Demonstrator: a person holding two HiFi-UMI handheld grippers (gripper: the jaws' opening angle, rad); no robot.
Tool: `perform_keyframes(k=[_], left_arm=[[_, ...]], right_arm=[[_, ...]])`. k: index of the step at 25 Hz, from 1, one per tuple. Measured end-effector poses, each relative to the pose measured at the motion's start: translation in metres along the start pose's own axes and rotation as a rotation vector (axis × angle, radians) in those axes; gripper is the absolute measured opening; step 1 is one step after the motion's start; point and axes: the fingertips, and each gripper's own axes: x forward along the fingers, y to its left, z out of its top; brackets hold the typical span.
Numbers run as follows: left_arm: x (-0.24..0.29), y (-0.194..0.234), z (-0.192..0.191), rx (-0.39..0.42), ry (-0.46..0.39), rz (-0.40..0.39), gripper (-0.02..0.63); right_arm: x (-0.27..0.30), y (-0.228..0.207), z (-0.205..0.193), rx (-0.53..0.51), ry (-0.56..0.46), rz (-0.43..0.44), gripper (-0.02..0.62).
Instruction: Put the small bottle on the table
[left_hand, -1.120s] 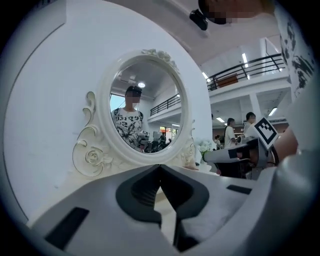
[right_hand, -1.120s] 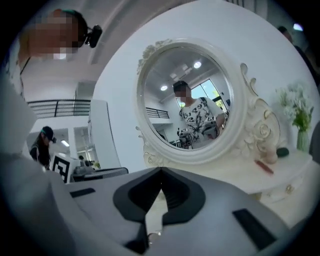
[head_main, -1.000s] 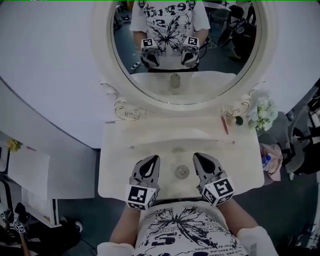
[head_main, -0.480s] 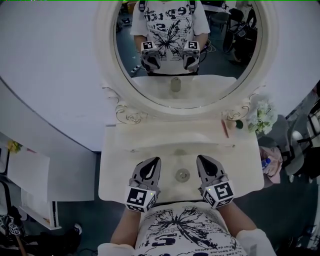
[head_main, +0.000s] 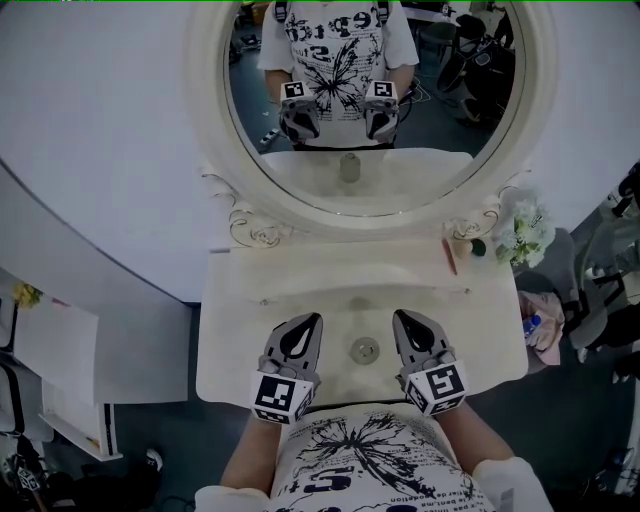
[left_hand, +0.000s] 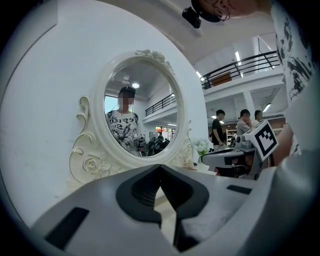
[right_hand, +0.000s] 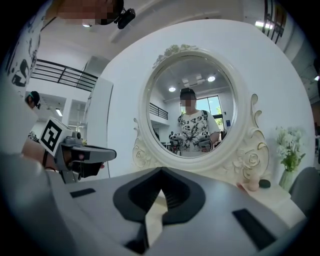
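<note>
The left gripper (head_main: 313, 321) and right gripper (head_main: 401, 317) hover over the desk's (head_main: 230, 335) near edge, jaws closed on nothing; the small bottle (head_main: 462, 243) stands far right on the desk by the mirror (head_main: 440, 150), well apart; the placing looks either finished or not begun.

The mirror (head_main: 440, 150) stands at the back of the table (head_main: 240, 330), with the flowers (head_main: 525, 230) at its right end. By the mirror's right foot stands a bottle (head_main: 462, 243) with a stick (head_main: 450, 252) just left of it – both on the table's rear right corner. Over the front edge the left gripper (head_main: 312, 318) and right gripper (head_main: 400, 314) flank the knob (head_main: 364, 350)
</note>
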Motion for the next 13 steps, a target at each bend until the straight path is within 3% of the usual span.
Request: perform_keyframes(k=[13], left_arm=[[-0.0011, 0.0036, -0.0041, -0.029, 0.001, 0.013, 0.02]], right_arm=[[0.0014, 0.0042, -0.0043, 0.006, 0.004, -0.003, 0.017]])
